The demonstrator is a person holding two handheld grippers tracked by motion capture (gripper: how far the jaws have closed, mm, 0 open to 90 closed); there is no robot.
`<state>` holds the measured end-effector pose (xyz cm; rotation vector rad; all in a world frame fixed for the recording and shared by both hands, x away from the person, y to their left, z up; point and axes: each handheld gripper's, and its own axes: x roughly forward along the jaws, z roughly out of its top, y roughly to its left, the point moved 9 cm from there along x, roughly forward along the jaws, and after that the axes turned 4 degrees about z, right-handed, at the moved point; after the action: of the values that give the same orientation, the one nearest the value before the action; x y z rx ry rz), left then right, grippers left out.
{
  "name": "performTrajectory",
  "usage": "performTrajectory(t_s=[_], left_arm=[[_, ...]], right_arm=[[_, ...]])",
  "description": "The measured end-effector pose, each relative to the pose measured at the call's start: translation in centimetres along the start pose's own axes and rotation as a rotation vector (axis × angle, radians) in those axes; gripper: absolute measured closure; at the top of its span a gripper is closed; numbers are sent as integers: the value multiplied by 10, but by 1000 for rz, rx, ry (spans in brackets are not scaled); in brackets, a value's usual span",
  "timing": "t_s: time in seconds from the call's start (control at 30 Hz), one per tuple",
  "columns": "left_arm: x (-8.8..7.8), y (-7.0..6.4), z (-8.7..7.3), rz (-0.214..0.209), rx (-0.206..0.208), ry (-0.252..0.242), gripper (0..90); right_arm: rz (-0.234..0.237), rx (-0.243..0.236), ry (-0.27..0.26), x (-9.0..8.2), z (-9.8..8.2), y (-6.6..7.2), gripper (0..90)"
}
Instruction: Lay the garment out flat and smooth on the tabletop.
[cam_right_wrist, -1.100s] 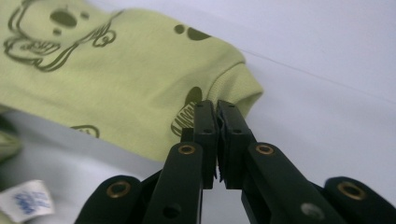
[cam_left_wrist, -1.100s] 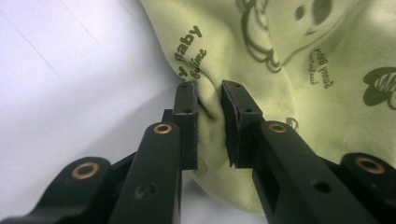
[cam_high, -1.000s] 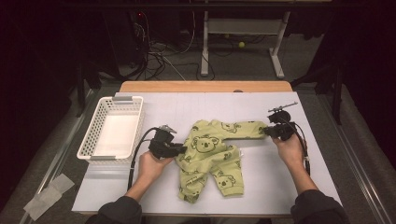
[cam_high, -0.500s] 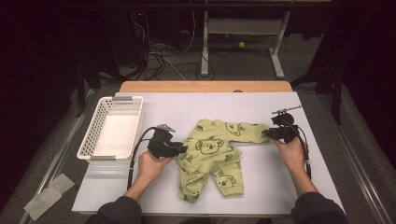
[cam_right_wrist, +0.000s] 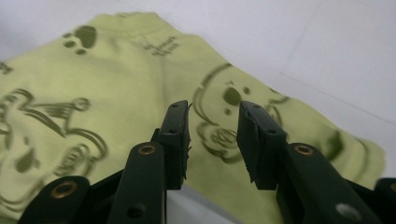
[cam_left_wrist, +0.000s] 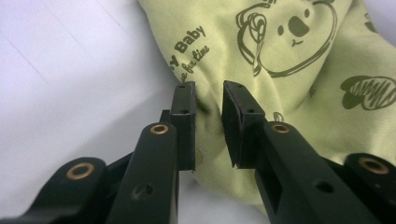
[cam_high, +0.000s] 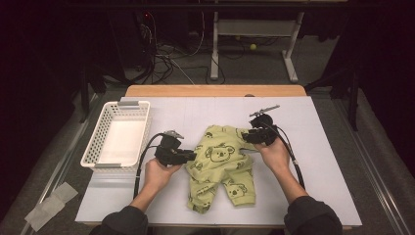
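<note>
A light green baby garment (cam_high: 220, 161) printed with koala faces lies spread on the white table (cam_high: 318, 161). My left gripper (cam_high: 192, 156) is at its left edge. In the left gripper view its jaws (cam_left_wrist: 208, 126) have just been closing and pinch a bunched fold of the green cloth (cam_left_wrist: 289, 70). At the garment's upper right, where the sleeve is drawn in, is my right gripper (cam_high: 248, 138). In the right gripper view those jaws (cam_right_wrist: 212, 140) have just been opening and stand apart above the cloth (cam_right_wrist: 93, 93), with nothing pressed between the pads.
A white mesh basket (cam_high: 93, 159) stands empty on the table's left side, close to my left hand. A wooden strip (cam_high: 215, 90) runs along the far table edge. A pale scrap (cam_high: 49, 205) lies on the floor at the lower left.
My right gripper has moved left with the sleeve, which no longer stretches out to the right, and its jaws have parted off the cloth. The left hand has stayed put.
</note>
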<state>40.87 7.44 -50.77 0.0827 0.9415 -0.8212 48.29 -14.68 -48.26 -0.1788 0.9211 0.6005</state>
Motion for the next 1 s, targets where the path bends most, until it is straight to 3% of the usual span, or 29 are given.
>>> performTrajectory(t_s=[0.23,0.33,0.43,0.5,0.6,0.83,1.0], left_arm=[[0,-4,0,-8,13,1,766],[0,-4,0,-11,13,0,767],[1,-4,1,-9,15,-4,765],[1,-3,0,-4,17,0,764],[4,-2,0,11,19,7,751],[1,-5,8,26,27,-2,693],[-10,-2,24,92,51,-38,601]], right_arm=[[61,-12,45,22,4,22,584],[56,-14,81,35,0,23,588],[69,-2,127,45,-7,24,752],[71,-16,125,46,-7,26,839],[55,-49,126,41,-7,28,878],[23,-81,59,12,-2,20,879],[13,-97,20,-8,-6,14,879]])
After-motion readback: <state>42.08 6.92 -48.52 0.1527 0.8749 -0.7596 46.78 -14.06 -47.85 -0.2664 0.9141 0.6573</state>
